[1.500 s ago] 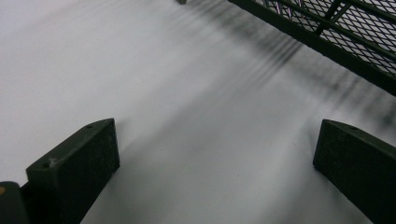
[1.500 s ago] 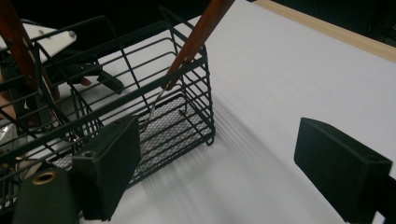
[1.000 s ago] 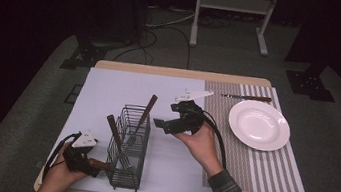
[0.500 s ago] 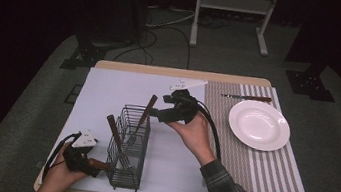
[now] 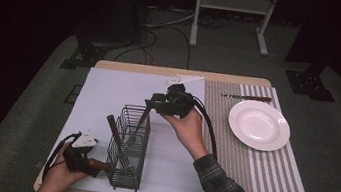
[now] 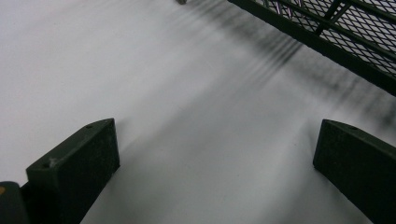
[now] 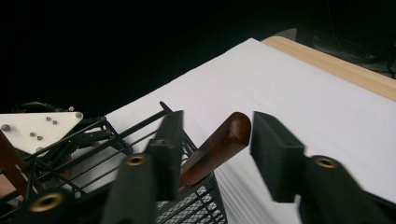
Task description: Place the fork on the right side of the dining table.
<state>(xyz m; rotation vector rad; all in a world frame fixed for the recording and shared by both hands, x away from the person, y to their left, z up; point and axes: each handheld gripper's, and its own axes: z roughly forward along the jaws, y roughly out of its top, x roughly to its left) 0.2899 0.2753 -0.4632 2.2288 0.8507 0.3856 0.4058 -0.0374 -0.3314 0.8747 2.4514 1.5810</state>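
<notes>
Wooden-handled cutlery stands in a black wire caddy [image 5: 129,147] near the front left of the white table cover [image 5: 108,92]. One piece leans out of the far end of the caddy, its brown wooden handle [image 7: 217,147] sticking up at a slant; a second handle [image 5: 114,128] leans the other way, closer to the person.

The right gripper [image 5: 153,104] reaches in from the right at the far handle. In the right gripper view its jaws have just been closing and now bracket the rounded handle end; one pad sits against or very near the wood, while the other stands a little apart with a sliver of white cover showing between, so the hold isn't made yet.

The left gripper [image 5: 98,164] rests low at the near end of the caddy. In the left gripper view its jaws stand wide apart over bare cover with nothing between them, the mesh base just ahead.

I'd judge the piece light and stiff, with a smooth, possibly varnished handle that could slide or twist between flat pads. Taking hold a bit below the rounded tip, across the handle's flatter sides, looks safest. Drawing it out along its own lean should keep the hidden metal end from snagging the wires and tipping the light caddy.

A white plate [image 5: 259,124] with a knife [image 5: 246,97] behind it lies on the striped mat at the right.
</notes>
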